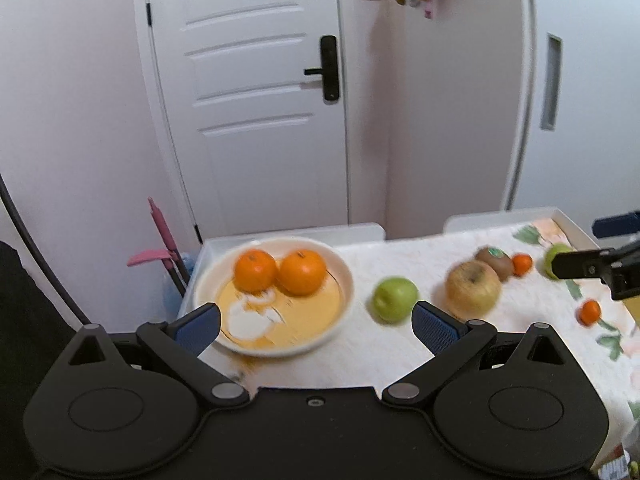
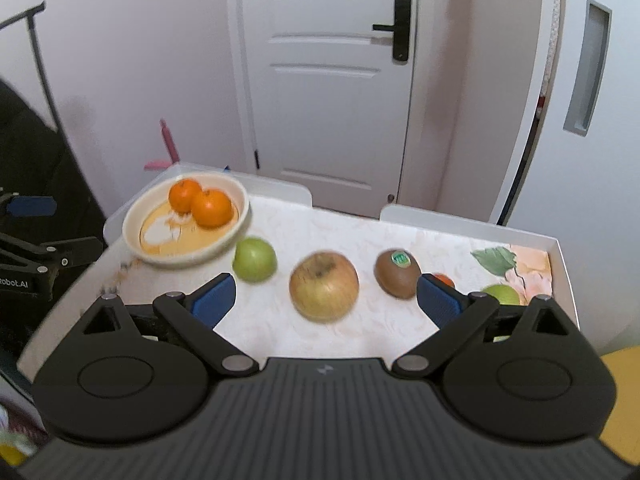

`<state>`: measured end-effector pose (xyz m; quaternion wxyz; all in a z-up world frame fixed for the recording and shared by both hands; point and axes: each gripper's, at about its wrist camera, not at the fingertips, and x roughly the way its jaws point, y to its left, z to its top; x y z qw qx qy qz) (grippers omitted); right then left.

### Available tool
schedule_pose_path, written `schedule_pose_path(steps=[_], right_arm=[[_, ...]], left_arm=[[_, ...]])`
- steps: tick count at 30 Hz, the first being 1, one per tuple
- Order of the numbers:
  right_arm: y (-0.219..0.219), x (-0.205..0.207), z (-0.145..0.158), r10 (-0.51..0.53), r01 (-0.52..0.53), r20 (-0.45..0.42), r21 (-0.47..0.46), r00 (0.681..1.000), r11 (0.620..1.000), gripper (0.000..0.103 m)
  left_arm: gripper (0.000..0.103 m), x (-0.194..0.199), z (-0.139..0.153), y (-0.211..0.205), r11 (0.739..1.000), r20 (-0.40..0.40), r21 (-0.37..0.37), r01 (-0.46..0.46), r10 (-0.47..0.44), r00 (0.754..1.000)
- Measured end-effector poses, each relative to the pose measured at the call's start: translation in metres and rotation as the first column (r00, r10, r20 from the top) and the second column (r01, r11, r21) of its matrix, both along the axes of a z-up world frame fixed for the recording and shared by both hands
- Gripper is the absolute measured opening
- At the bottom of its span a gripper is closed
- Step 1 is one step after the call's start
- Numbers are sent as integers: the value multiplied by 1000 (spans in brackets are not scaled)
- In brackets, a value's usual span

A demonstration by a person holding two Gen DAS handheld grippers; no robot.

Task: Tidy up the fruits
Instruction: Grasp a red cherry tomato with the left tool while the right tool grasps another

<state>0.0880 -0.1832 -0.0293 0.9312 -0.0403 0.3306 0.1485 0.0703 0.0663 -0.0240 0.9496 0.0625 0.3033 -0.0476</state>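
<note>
Jaws: left gripper [image 1: 316,326] wide open, empty, above the bowl [image 1: 344,284] front rim. Right gripper [image 2: 325,298] wide open, empty, over cloth; yellow apple [image 2: 324,286] just beyond. Green apple [image 2: 255,260], kiwi [image 2: 397,274] flank it. Bowl holds 2 oranges [image 1: 279,271], far left.

A white table [image 2: 562,264] with a raised rim carries a pale cloth [image 2: 340,224] printed with leaves and flowers. On the cloth at the left stands a cream bowl [image 2: 136,220] holding two oranges [image 2: 211,208]. Just beside the bowl lies a green apple [image 2: 254,260], then a yellowish apple [image 2: 324,286] and a brown kiwi [image 2: 397,274] bearing a sticker. Farther right lie two small tangerines [image 1: 522,264], well apart, and another green apple [image 2: 502,294] near the rim.
</note>
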Motion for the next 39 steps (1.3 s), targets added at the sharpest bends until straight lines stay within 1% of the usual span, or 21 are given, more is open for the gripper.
schedule_pose_path(steps=[4,9,14,16,17,22,23,26,28,32,34,35,36,39], right_arm=[[-13,-8,-18,41,-41,-12,-14,999,999,103],[-23,-14,-47,76,-77,-39,-20,996,997,103],[-25,-18,-76,117,-118,-56,-12,992,993,103],[-24,-19,-85,144,-146,-55,-20,988,989,103],[-23,-20,-89,157,-159,-58,-26,986,987,103],[-23,-18,-107,192,-195,-82,-34,978,980,92],[-23,-18,-109,195,-198,-83,-33,977,980,92],[-24,-19,-114,206,-209,-84,-30,975,977,91],[-22,-18,-115,212,-215,-84,-28,974,976,91],[-18,-17,-117,223,-225,-84,-18,971,974,90],[-16,-15,-119,229,-232,-87,-14,969,973,87],[-15,-15,-119,232,-234,-89,-13,969,972,86],[-13,-14,-120,235,-237,-89,-12,968,971,85],[-9,-11,-121,244,-245,-93,-8,965,969,82]], left_arm=[[103,-13,-18,-17,1000,-12,10,27,-27,1000],[102,-22,-48,-37,998,-41,28,61,-60,997],[99,-24,-79,-55,996,-71,22,88,-86,994],[95,-23,-91,-61,995,-83,22,98,-96,992],[94,-23,-96,-63,995,-88,22,99,-97,991],[90,-25,-116,-77,990,-102,7,137,-136,985],[89,-24,-119,-80,989,-104,9,150,-149,983],[79,-23,-126,-88,983,-115,20,182,-178,977],[68,-20,-130,-91,982,-125,15,190,-187,974],[58,-16,-134,-93,980,-130,-5,198,-196,972],[47,-15,-134,-95,978,-132,-12,208,-207,969],[44,-15,-135,-96,977,-134,-12,214,-214,968],[37,-14,-135,-98,975,-138,-11,221,-220,966],[37,-13,-135,-100,975,-140,-3,223,-221,965]])
